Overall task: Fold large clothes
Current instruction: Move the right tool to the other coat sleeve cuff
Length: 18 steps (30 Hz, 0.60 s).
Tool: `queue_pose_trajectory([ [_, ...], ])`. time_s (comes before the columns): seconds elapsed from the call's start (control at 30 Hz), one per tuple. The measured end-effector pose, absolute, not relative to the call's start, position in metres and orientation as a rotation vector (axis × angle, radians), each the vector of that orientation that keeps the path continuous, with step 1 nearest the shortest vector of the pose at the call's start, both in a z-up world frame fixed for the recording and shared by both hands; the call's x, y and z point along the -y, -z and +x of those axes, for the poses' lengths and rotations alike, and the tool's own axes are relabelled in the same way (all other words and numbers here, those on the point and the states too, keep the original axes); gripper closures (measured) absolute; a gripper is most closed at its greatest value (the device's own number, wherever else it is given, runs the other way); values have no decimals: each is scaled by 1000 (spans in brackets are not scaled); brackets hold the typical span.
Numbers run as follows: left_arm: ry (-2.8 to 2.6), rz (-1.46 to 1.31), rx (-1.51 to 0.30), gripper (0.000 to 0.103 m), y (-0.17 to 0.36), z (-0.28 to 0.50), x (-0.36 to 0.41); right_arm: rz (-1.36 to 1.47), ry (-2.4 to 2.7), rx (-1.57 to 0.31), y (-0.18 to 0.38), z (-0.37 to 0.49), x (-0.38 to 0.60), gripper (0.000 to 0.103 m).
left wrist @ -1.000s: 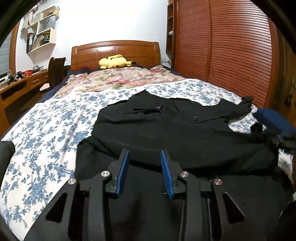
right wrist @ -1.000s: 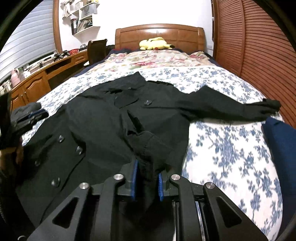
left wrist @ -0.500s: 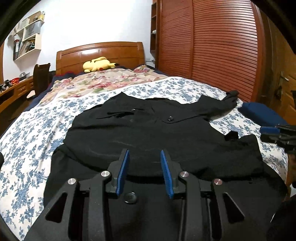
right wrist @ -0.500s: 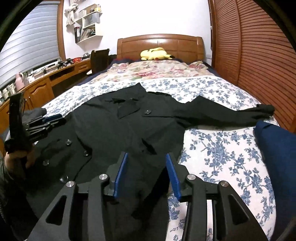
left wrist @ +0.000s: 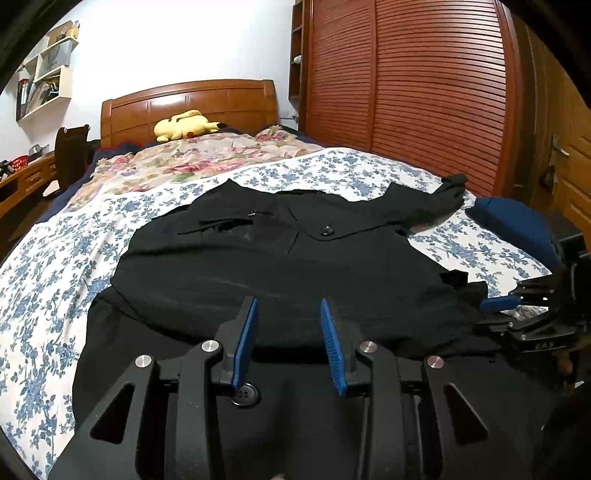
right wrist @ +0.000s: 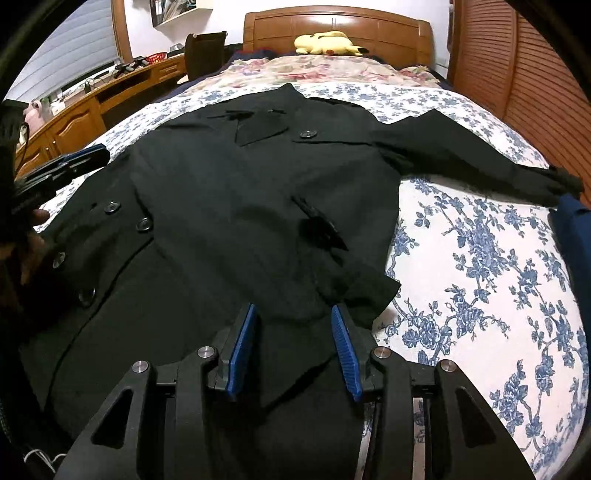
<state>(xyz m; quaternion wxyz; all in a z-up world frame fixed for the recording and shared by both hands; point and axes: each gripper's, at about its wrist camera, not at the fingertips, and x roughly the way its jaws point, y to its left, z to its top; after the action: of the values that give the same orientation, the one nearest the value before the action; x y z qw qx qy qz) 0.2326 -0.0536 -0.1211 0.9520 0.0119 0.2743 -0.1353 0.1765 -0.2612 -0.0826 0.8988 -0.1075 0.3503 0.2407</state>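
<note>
A wooden counter (right wrist: 92, 107) runs along the wall at far left, with a dark chair (right wrist: 205, 50) pushed up beside it. Next comes the bed (right wrist: 480, 280), its blue-flowered sheet carrying a black coat (right wrist: 229, 206) laid front up across the near half, collar toward the wooden headboard (right wrist: 332, 24). Over the coat's left edge, the left gripper (left wrist: 288, 339) hangs low, its blue-padded jaws spread with nothing pinched between them; a large black button (left wrist: 244, 394) shows just beneath the left pad. The coat's left side is folded over the body, and a row of buttons runs down the front flap. Toward the middle, the right gripper (right wrist: 293, 349) sits above the coat's lower right hem, jaws likewise spread and gripping nothing, dark cloth lying loose below them. A yellow plush toy (right wrist: 327, 42) rests on the rose-patterned quilt (right wrist: 303, 72) against the headboard. To the right, one sleeve (right wrist: 480, 162) stretches flat across the sheet, its cuff reaching a dark blue cushion (right wrist: 576, 229) at the bed's edge. A slatted wooden wardrobe (left wrist: 424, 92) fills the right wall.
</note>
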Motion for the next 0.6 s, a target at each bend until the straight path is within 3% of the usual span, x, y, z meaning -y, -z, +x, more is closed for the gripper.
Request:
queue_pose_trajectory([
  [0.6,269,32,-565,67,124,233,55,-209,-497,-679,72,171,268,59],
])
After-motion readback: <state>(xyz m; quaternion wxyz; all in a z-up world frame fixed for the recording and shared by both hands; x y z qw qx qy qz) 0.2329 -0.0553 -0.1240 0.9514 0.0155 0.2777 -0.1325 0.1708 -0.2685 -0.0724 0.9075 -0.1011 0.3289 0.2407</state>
